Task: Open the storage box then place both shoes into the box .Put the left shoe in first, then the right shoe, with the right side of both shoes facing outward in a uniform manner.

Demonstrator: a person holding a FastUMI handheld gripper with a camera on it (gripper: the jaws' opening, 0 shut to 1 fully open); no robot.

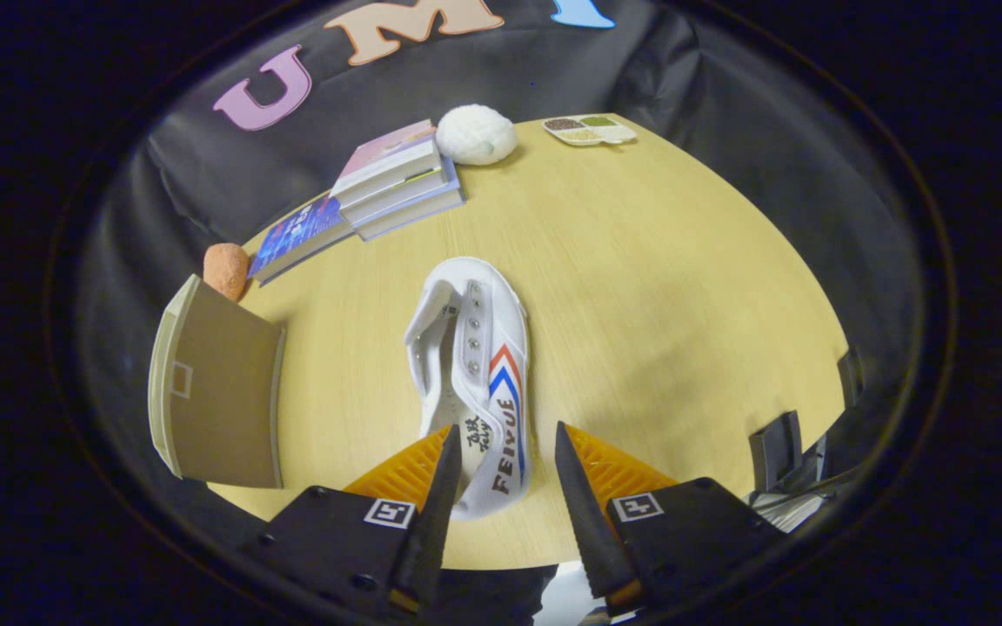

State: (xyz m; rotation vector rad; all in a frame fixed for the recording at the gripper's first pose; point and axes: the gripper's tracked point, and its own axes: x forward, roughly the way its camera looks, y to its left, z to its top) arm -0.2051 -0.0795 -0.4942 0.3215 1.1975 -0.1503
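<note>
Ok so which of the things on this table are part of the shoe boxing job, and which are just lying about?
Part of the job:
- white canvas shoe with red and blue stripes, heel between the open claw fingers
- beige storage box with its brown flap

Just lying about:
- stack of books
- white ball of yarn
- orange sponge-like lump
- divided white dish of grains
</note>
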